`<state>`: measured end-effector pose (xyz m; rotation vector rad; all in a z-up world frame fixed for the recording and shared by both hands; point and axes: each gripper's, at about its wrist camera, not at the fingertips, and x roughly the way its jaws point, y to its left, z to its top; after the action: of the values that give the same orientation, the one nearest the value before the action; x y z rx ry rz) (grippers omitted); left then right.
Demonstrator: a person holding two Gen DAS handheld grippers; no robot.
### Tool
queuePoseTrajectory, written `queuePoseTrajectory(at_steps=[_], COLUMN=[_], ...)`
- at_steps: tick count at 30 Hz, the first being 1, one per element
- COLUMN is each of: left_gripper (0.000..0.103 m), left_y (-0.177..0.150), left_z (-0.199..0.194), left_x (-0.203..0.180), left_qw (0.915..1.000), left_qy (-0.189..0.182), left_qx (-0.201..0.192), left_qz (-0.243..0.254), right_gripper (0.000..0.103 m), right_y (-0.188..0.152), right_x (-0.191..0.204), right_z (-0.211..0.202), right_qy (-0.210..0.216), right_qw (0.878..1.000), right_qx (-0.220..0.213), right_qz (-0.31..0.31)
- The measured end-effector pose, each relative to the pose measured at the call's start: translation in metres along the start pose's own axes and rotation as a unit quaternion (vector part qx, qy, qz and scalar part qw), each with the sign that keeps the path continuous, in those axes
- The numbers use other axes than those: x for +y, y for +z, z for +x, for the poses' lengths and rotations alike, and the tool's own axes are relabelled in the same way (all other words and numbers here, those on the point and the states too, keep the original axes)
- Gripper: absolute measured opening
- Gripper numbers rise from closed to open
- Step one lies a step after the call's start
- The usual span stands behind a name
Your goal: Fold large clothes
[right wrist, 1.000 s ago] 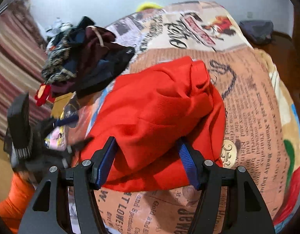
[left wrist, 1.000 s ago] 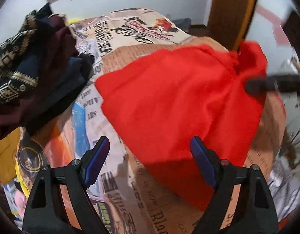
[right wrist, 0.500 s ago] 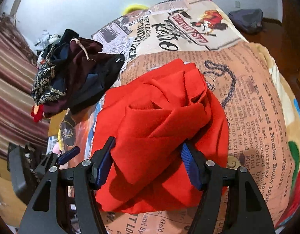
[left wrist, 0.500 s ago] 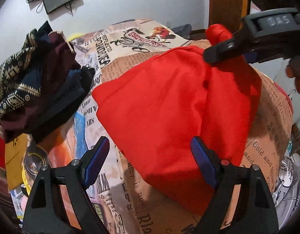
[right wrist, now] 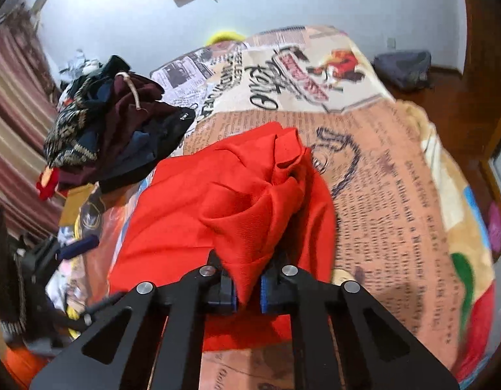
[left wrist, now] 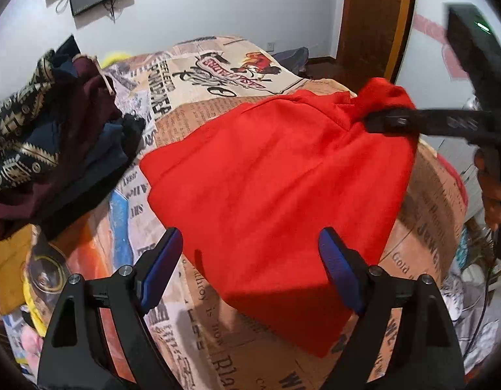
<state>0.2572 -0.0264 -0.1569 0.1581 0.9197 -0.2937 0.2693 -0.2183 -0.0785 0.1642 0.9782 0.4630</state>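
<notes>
Left claw (left wrist: 250, 269) gapes, idle over the red garment (left wrist: 276, 188) on the bed (left wrist: 429, 195); right claw (right wrist: 247, 295) is clenched on its bunched corner (mid-fold, I'd say). Next: carry that corner across, lay it flat.

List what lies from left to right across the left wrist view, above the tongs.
Pile of dark clothes → red garment → right tongs, shut on the garment's bunched corner → hand holding them.
</notes>
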Motion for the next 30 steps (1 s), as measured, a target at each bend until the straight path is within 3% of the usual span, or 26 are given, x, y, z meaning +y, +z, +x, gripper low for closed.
queuePoseTrajectory(at_steps=[2,4,9,11,15,20,22,24,26,30], left_gripper=[0.086,0.093,0.096,0.095,0.095,0.095,0.095,0.095,0.095,0.095], left_y=[-0.002,-0.006,-0.017,-0.018,-0.015,-0.009,-0.007,-0.005,-0.003,-0.005], left_z=[0.006,0.014,0.03,0.032,0.026,0.009,0.005,0.003,0.003,0.008], left_x=[0.004,0.008,0.023,0.029,0.036,0.054,0.062,0.068,0.075,0.084], left_qw=[0.9998,0.9991,0.9921,0.9883,0.9894,0.9887,0.9881,0.9873,0.9858,0.9822], left_qy=[-0.011,-0.024,-0.071,-0.084,-0.05,0.001,0.024,0.032,0.035,0.015], left_qx=[0.011,0.02,0.037,0.044,0.037,0.003,-0.007,-0.011,-0.013,0.0], left_qz=[-0.012,-0.028,-0.097,-0.12,-0.131,-0.15,-0.152,-0.155,-0.164,-0.187], right_gripper=[0.008,0.008,0.008,0.009,0.023,0.027,0.035,0.058,0.069,0.072], right_y=[-0.004,-0.008,-0.028,-0.036,-0.032,-0.013,-0.003,0.01,0.023,0.042], right_x=[0.002,-0.001,-0.025,-0.029,-0.024,-0.017,-0.011,-0.002,0.008,0.025], right_z=[-0.012,-0.017,0.008,0.011,-0.001,-0.035,-0.046,-0.053,-0.054,-0.031], right_qy=[-0.01,-0.022,-0.033,-0.037,-0.053,-0.054,-0.052,-0.052,-0.047,-0.026], right_qw=[1.0,0.999,0.999,0.999,0.997,0.997,0.996,0.995,0.994,0.994], right_qx=[-0.012,-0.017,0.032,0.032,0.028,0.001,-0.017,-0.032,-0.048,-0.03], right_qz=[-0.02,-0.032,-0.017,-0.023,-0.046,-0.058,-0.064,-0.073,-0.083,-0.102])
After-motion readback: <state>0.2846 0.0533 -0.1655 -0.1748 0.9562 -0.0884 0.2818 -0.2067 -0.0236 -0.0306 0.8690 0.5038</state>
